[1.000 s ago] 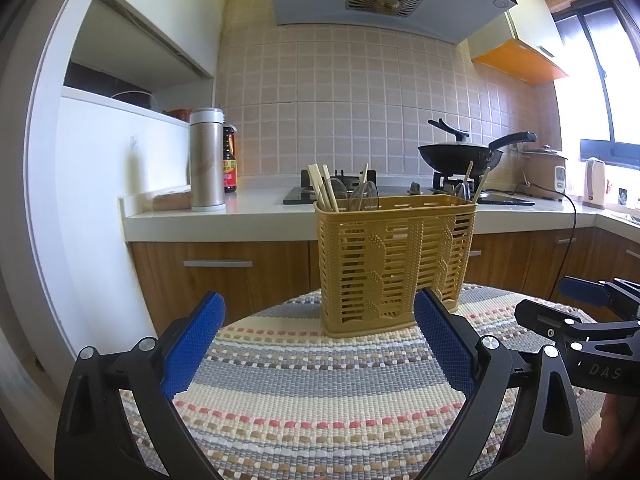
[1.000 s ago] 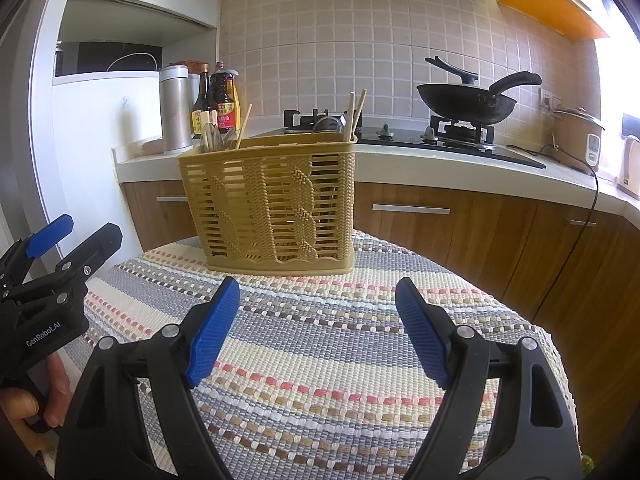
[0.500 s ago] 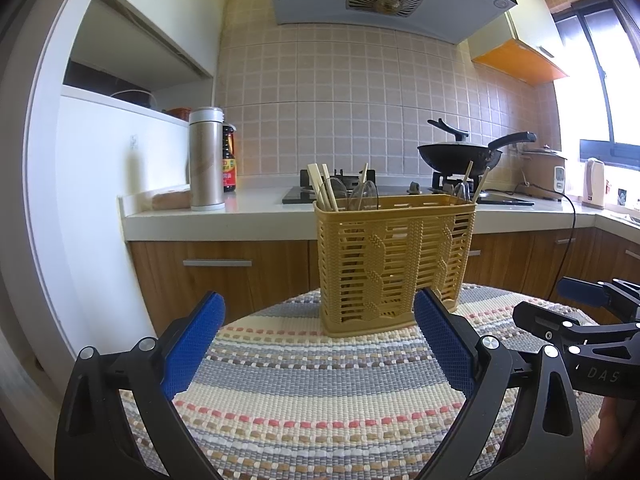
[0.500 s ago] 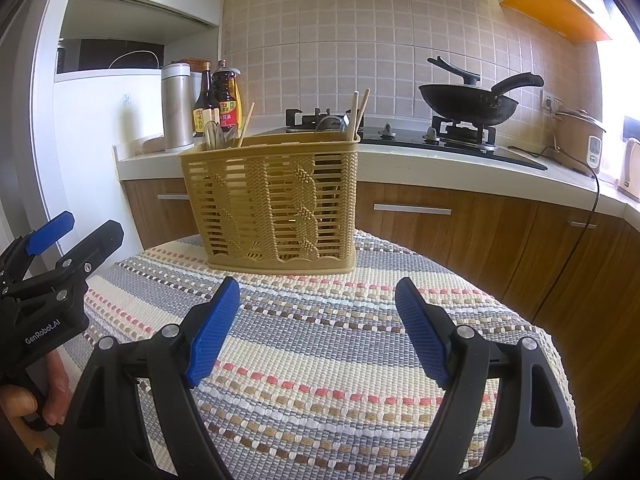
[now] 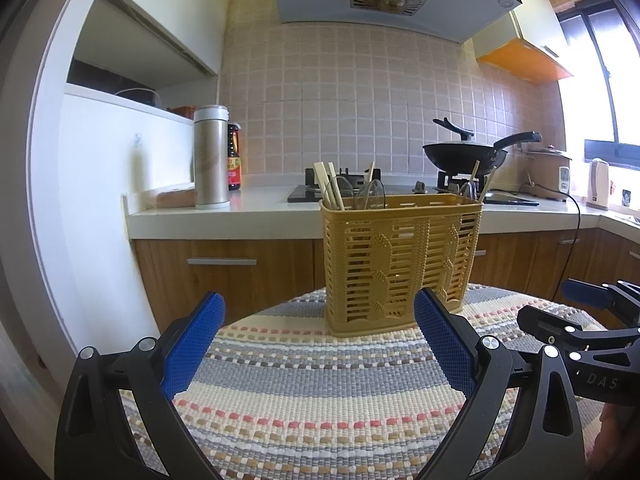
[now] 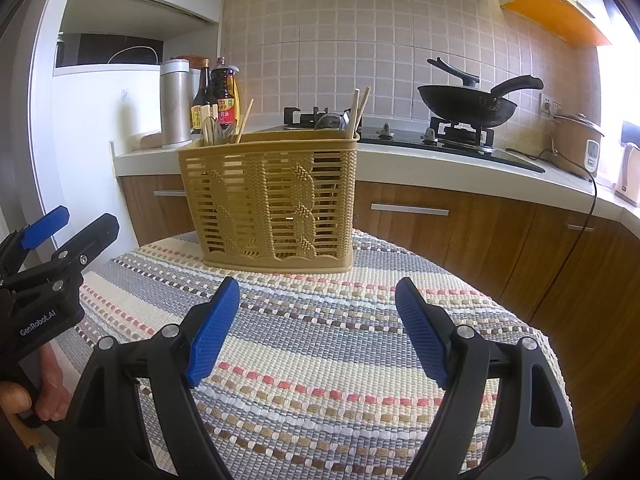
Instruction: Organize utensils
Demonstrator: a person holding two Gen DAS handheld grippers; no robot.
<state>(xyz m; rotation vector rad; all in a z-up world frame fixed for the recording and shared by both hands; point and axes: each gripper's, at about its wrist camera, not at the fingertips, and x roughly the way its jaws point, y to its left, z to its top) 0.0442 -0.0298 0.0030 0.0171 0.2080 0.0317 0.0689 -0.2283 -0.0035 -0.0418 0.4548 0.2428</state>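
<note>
A tan woven-pattern plastic utensil basket stands upright on a striped woven mat over a round table. Wooden chopsticks and clear spoons poke out of its top. My left gripper is open above the mat, short of the basket, nothing between its blue pads. My right gripper is open too, in front of the basket, holding nothing. Each gripper shows at the edge of the other's view.
Behind the table runs a white counter with wooden drawers below. On it stand a steel flask, sauce bottles, a gas hob with a black wok, a rice cooker and a kettle.
</note>
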